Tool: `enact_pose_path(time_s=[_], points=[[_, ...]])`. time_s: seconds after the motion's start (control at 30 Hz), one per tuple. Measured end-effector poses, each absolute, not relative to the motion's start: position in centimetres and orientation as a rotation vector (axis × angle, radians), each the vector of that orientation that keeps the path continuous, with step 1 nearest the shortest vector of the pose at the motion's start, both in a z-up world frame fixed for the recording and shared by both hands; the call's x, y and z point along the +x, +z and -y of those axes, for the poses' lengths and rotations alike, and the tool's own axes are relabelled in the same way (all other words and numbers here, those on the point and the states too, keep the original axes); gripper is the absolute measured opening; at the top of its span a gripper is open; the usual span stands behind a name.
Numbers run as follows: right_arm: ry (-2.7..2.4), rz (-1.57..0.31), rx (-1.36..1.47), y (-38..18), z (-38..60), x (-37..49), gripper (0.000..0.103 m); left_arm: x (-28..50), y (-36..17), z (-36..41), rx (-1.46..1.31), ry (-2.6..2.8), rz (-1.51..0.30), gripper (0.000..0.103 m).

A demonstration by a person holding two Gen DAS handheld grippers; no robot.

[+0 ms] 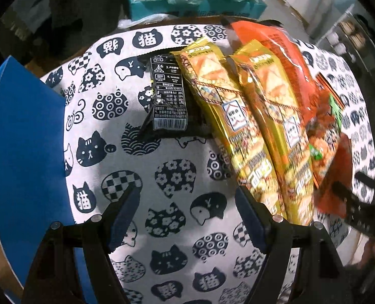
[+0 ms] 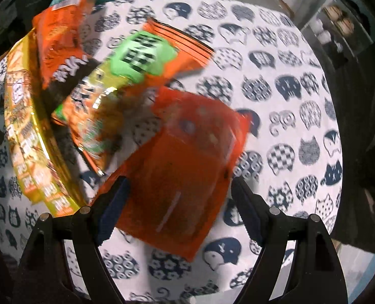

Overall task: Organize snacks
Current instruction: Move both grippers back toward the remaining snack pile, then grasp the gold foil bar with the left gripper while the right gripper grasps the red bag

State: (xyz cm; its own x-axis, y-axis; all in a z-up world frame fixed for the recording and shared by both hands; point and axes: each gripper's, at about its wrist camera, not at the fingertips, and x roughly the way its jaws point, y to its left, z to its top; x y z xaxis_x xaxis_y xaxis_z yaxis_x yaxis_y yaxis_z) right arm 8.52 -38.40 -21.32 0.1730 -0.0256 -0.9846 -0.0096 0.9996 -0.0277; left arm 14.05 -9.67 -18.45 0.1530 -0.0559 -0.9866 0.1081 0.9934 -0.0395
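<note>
The red pouch [image 2: 185,177] lies flat on the table [image 2: 276,76], directly ahead of the right tongs [image 2: 178,210] and partly between their fingers, its long axis running from the lower middle of the right wrist view up toward the right, slightly slanted against the line the tongs point along. The right tongs stand wide apart over it; the left finger overlaps the pouch's edge in the view, but the picture is blurred and I cannot tell whether it touches, and nothing is gripped. Beyond the pouch, up and to the left of these tongs, an orange-green bag [image 2: 126,76] leans over an orange bag [image 2: 60,38], with yellow packs [image 2: 27,136] further left. The left tongs [image 1: 187,217] are likewise wide open and empty, with only cat-print cloth between the fingers; two yellow packs [image 1: 261,126] lie just right of and ahead of them, long axes running away and leftward, the nearer one close to the right finger. A black packet [image 1: 168,93] sits well ahead, and a blue box [image 1: 27,136] to the left. By my judgement the right hand is the nearer to the pouch, and closing on it would mean straddling its short width.
</note>
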Motion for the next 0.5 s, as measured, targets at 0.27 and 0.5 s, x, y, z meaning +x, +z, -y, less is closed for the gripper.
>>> enact_pose_path(time_s=[0.27,0.5], points=[[-0.004,-1.359,0.134,-20.4,42.6,6.8,0.081,15.3,-19.8,9.2,-0.078,-0.048,-1.44,0.079],[0.006,-1.342,0.145,-20.3,43.8,6.6,0.081,15.8,-19.2,8.9,-0.166,0.026,-1.437,0.079]])
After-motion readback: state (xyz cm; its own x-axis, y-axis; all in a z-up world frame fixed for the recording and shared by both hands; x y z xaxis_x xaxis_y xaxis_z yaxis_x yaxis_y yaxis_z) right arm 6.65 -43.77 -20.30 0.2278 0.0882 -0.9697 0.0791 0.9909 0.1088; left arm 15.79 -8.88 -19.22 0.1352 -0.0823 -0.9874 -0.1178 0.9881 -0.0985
